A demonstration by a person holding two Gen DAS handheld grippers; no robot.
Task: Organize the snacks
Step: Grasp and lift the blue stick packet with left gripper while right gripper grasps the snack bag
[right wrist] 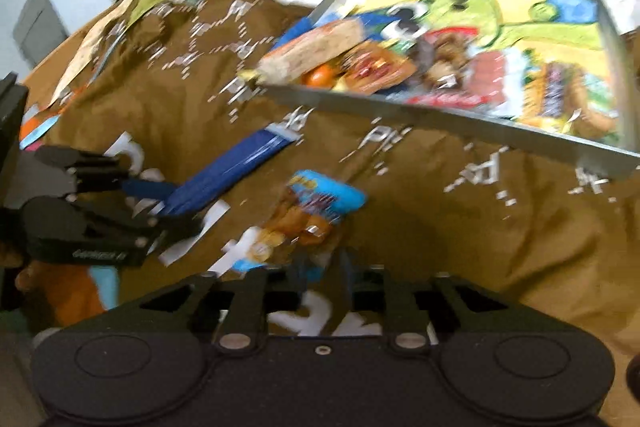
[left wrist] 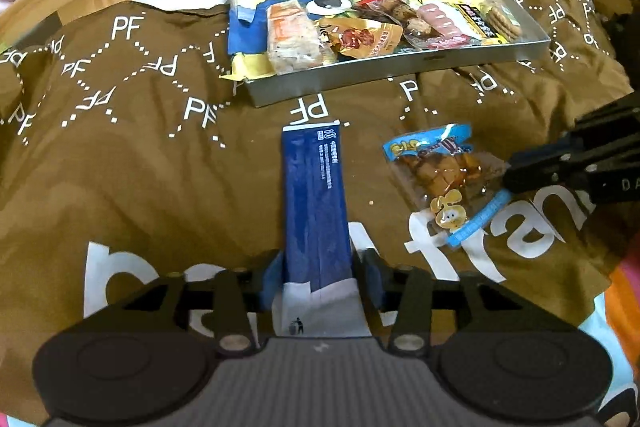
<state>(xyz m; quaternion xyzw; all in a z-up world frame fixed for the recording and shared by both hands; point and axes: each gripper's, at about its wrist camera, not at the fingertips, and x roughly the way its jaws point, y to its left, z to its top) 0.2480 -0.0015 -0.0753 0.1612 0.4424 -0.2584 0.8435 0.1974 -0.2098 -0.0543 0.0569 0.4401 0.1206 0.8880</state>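
Brown cloth point(left wrist: 160, 167) under all. Tray point(left wrist: 400, 71) holds several snacks. My left gripper point(left wrist: 320, 283) pinches blue pack point(left wrist: 314, 195); right gripper point(right wrist: 320, 267) at candy bag point(left wrist: 440, 179), grip unclear. Two left.

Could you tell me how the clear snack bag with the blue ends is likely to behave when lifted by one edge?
The snack bag will probably sag and crinkle, being thin clear film. Its loose pieces likely slide toward the low end. The right gripper sits at its edge, so the glossy film may slip.

brown cloth point(left wrist: 140, 163) bears tray point(left wrist: 360, 77), two snack packs point(left wrist: 440, 183).
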